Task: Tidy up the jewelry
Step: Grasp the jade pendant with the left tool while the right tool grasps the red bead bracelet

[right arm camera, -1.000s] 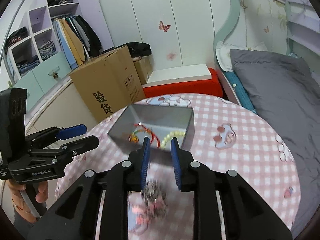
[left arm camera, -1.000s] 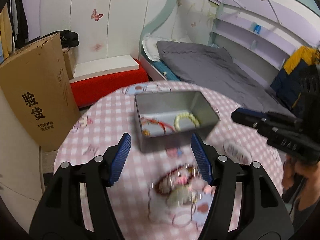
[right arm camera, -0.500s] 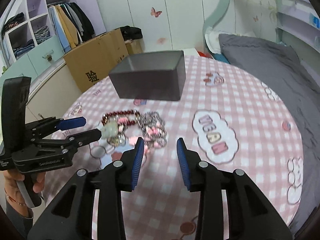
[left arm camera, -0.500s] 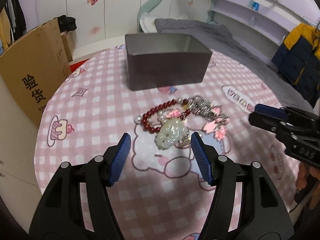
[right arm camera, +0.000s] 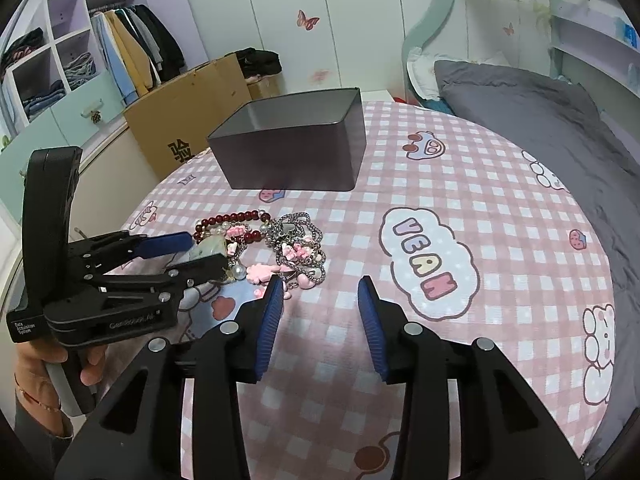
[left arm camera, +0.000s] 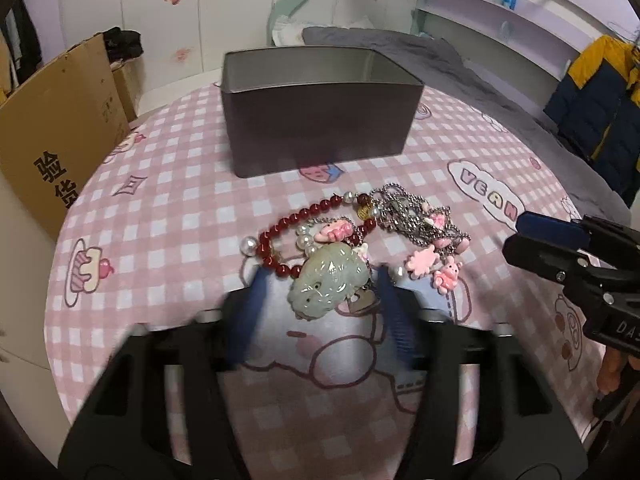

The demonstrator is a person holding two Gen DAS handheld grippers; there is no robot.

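Two grippers hang low over a round table [right arm camera: 500, 208] dressed in a pink checked cloth with cartoon prints, and between them lies a tangled heap of jewelry. In the left wrist view the left gripper [left arm camera: 318, 312] is blurred, its blue-padded jaws spread wide to either side of a pale green jade pendant [left arm camera: 328, 278], which sits near the picture's centre; whether the pads touch it cannot be told through the blur. A dark red bead bracelet [left arm camera: 288, 228] with a few pearls curls at about 10 o'clock from the pendant, touching it, and a silver chain [left arm camera: 412, 216] hung with pink charms spreads at 2 o'clock from it. A grey metal tin [left arm camera: 320, 128] stands upright with its top open at 12 o'clock from the heap, apart from it, and its inside is hidden by its near wall from this angle. The right gripper [right arm camera: 320, 312] in its own view has its jaws spread with nothing between them, its left pad just beside the pink charms at the near edge of the chain [right arm camera: 298, 240]; the heap sits at 11 o'clock from it. In that same view the left gripper [right arm camera: 196, 250] reaches in from 9 o'clock with its fingers about the pendant [right arm camera: 210, 246]. A cardboard box [right arm camera: 188, 120] stands beyond the table at 11 o'clock, and a bed with grey bedding [right arm camera: 532, 112] lies at 2 o'clock.
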